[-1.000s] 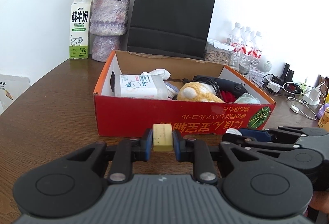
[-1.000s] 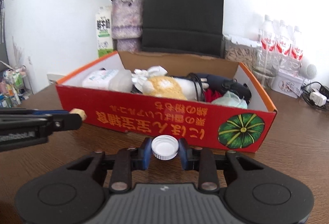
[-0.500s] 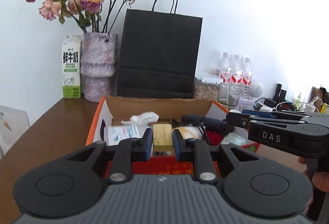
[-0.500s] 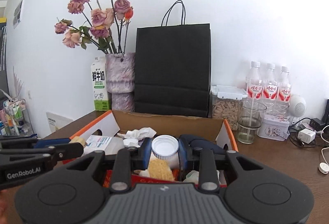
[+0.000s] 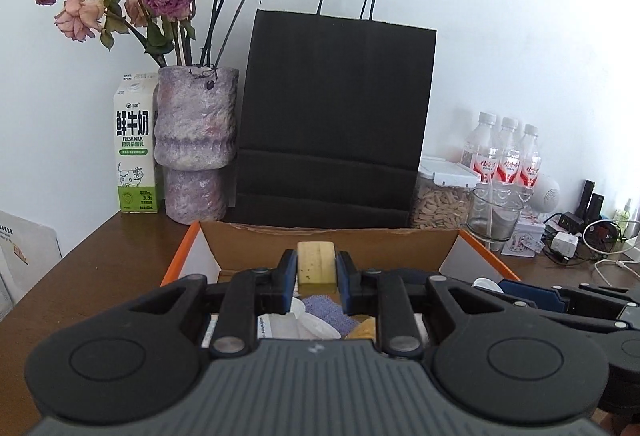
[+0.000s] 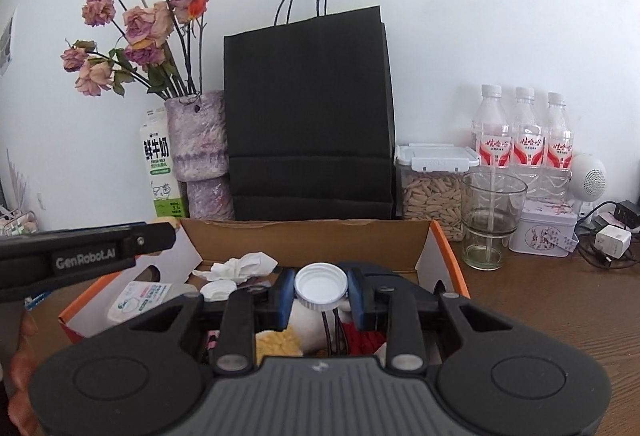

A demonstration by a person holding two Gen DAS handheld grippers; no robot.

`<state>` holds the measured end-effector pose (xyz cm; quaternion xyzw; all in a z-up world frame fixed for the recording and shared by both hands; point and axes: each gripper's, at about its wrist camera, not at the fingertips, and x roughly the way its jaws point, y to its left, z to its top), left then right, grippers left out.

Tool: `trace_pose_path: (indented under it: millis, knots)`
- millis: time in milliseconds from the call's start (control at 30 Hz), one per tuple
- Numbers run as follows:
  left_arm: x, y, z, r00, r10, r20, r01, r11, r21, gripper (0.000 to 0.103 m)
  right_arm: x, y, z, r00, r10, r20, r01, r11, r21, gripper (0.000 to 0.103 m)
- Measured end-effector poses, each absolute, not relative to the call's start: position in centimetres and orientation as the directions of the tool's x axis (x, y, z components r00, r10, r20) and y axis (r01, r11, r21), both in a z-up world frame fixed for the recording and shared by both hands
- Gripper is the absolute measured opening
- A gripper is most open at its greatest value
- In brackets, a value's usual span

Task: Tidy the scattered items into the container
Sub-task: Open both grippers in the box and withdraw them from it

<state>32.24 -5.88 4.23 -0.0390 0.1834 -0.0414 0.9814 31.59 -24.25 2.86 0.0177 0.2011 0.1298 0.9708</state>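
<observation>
My left gripper (image 5: 317,268) is shut on a small yellow block (image 5: 316,261) and holds it above the open red cardboard box (image 5: 332,241). My right gripper (image 6: 321,290) is shut on a white bottle cap (image 6: 321,287), also above the box (image 6: 312,236). Inside the box I see crumpled tissue (image 6: 240,265), a white wipes pack (image 6: 138,298), a yellow plush toy (image 6: 278,343) and dark cables. The left gripper shows as a black bar in the right wrist view (image 6: 86,250). The right gripper shows at the right edge of the left wrist view (image 5: 560,300).
Behind the box stand a black paper bag (image 5: 336,124), a purple vase of dried roses (image 5: 194,144) and a milk carton (image 5: 135,144). To the right are a jar of seeds (image 6: 434,188), a glass (image 6: 492,220), three water bottles (image 6: 524,140), a tin and chargers.
Both grippers rose from table level in front of the box and moved forward over it, each still holding its item. The box interior now lies below the fingers.
</observation>
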Motion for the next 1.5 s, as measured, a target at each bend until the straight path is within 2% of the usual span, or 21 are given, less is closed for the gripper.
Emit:
trace_pose_path:
  millis: [200, 267, 300, 333, 367, 433, 467, 1000, 1300, 1500]
  knots:
    - [32.8, -5.9, 2.8, 0.914, -0.103, -0.393, 0.080, 0.994, -0.074, 0.022, 31.8, -23.3, 1.2, 0.866, 0.265, -0.424, -0.271, 0.962, 0.048, 0.028]
    - [32.6, -5.9, 2.7, 0.914, -0.101, -0.392, 0.079, 0.994, -0.071, 0.031, 31.6, -23.3, 1.1, 0.868, 0.261, -0.423, -0.267, 0.963, 0.045, 0.040]
    - [32.5, -5.9, 2.7, 0.916, -0.101, -0.389, 0.079, 0.994, -0.071, 0.047, 31.5, -23.3, 1.1, 0.871, 0.257, -0.419, -0.262, 0.964, 0.045, 0.060]
    - [32.3, -5.9, 2.7, 0.919, -0.095, -0.382, 0.074, 0.995, -0.071, 0.061, 31.2, -23.3, 1.2, 0.879, 0.250, -0.407, -0.255, 0.966, 0.041, 0.076]
    - [32.1, -5.9, 2.8, 0.923, -0.089, -0.373, 0.069, 0.995, -0.069, 0.068, 31.0, -23.3, 1.3, 0.886, 0.243, -0.394, -0.250, 0.968, 0.036, 0.082]
    - [31.6, -5.9, 3.2, 0.934, -0.081, -0.348, 0.063, 0.996, -0.062, 0.096, 30.6, -23.5, 1.5, 0.893, 0.243, -0.378, -0.246, 0.968, 0.040, 0.103]
    - [31.3, -5.9, 3.4, 0.940, -0.072, -0.334, 0.056, 0.997, -0.058, 0.103, 30.5, -23.6, 1.6, 0.895, 0.246, -0.372, -0.246, 0.968, 0.050, 0.103]
    - [25.9, -5.0, 3.4, 0.954, -0.047, -0.296, 0.044, 0.999, -0.018, 0.103, 26.6, -25.1, 1.9, 0.903, 0.220, -0.370, -0.225, 0.974, 0.029, 0.103]
    - [19.2, -4.1, 3.2, 0.944, -0.066, -0.323, 0.071, 0.998, 0.003, 0.103, 20.6, -25.3, 3.0, 0.882, 0.238, -0.406, -0.253, 0.967, 0.015, 0.103]
    - [15.3, -3.4, 3.1, 0.924, -0.096, -0.369, 0.083, 0.995, -0.050, 0.103, 16.6, -25.9, 3.2, 0.842, 0.282, -0.459, -0.278, 0.957, 0.079, 0.103]
